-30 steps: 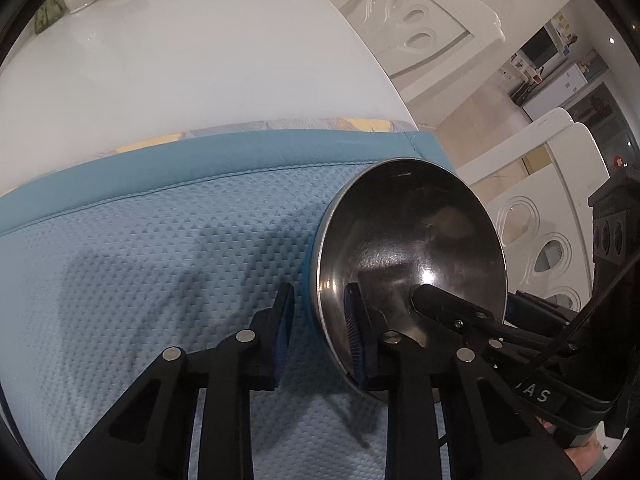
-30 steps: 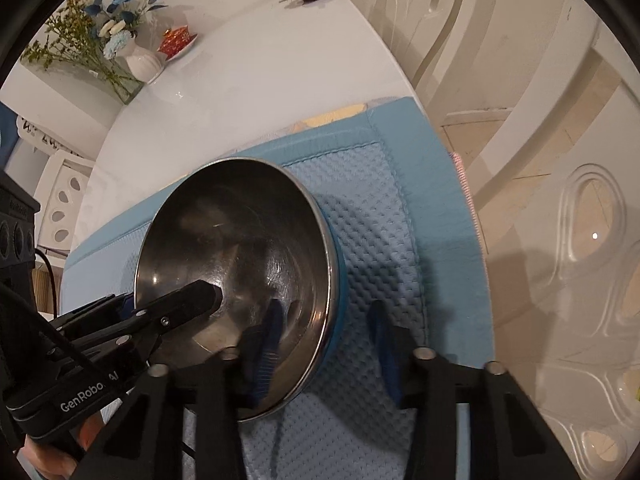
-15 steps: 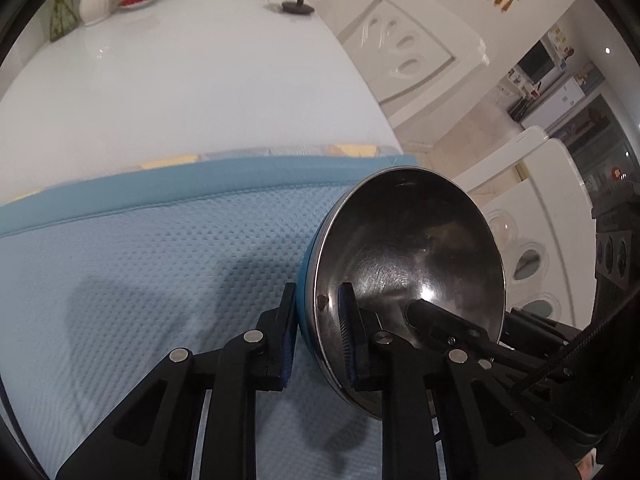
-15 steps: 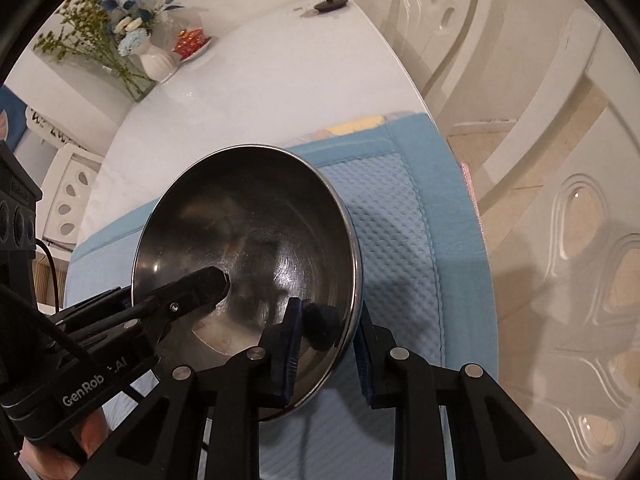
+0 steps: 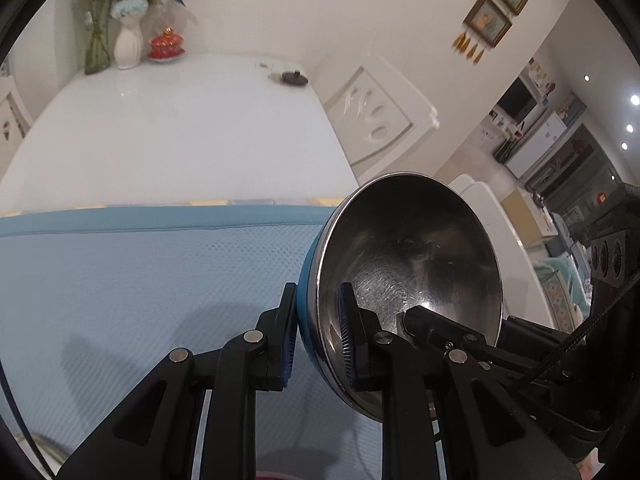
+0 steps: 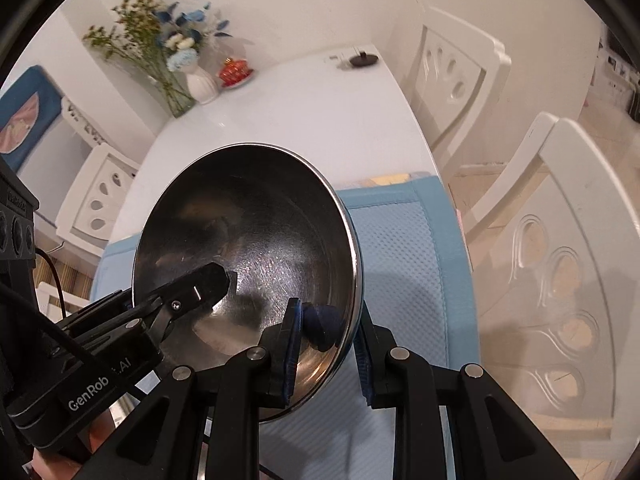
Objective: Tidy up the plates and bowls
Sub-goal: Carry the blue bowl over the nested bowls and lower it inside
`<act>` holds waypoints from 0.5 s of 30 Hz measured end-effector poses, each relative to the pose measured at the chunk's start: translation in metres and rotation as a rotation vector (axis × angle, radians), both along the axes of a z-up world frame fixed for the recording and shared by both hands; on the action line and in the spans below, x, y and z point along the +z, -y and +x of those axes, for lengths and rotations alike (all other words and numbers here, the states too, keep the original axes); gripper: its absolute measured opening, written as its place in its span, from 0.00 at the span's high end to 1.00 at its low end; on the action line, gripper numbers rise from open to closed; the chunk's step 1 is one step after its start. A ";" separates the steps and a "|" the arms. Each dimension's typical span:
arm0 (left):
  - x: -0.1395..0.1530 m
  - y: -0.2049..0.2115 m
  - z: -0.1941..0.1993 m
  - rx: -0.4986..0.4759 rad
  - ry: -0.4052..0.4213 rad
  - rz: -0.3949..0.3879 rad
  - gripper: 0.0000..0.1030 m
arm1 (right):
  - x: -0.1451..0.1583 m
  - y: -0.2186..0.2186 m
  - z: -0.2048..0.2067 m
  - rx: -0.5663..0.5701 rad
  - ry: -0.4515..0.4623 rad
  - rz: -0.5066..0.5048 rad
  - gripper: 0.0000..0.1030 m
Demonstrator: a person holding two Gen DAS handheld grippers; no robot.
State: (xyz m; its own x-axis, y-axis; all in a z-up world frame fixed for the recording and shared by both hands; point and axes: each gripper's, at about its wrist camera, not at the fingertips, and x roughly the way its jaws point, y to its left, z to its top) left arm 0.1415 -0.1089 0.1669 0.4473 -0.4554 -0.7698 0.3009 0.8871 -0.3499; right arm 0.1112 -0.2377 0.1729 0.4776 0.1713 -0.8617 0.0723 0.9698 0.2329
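Left wrist view shows the left gripper (image 5: 318,334) closed on the rim of a steel bowl (image 5: 416,264), one finger inside the bowl and one against its blue outer wall. The bowl is tilted and held above the blue mat (image 5: 140,280), over the mat's right part. From the right wrist view, the right gripper (image 6: 326,354) pinches the opposite side of the same bowl (image 6: 248,240), its jaws narrowed onto the rim. Beyond the mat lies the white table (image 5: 180,120), with a white vase (image 6: 202,84) of flowers at its far corner.
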 end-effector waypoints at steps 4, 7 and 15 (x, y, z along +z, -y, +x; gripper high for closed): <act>0.016 -0.015 -0.022 0.023 0.019 -0.013 0.84 | 0.019 -0.016 -0.022 0.013 0.023 -0.009 0.77; 0.023 -0.025 -0.036 0.042 0.028 -0.041 0.84 | 0.030 -0.027 -0.036 0.020 0.030 0.000 0.77; 0.045 -0.045 -0.084 0.032 0.084 -0.010 0.84 | 0.051 -0.054 -0.082 0.021 0.036 0.029 0.76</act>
State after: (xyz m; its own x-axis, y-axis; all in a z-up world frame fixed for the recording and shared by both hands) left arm 0.0575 -0.0637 0.2119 0.5248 -0.4476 -0.7241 0.3015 0.8932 -0.3336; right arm 0.0287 -0.1834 0.2243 0.5040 0.2061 -0.8387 0.0436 0.9638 0.2630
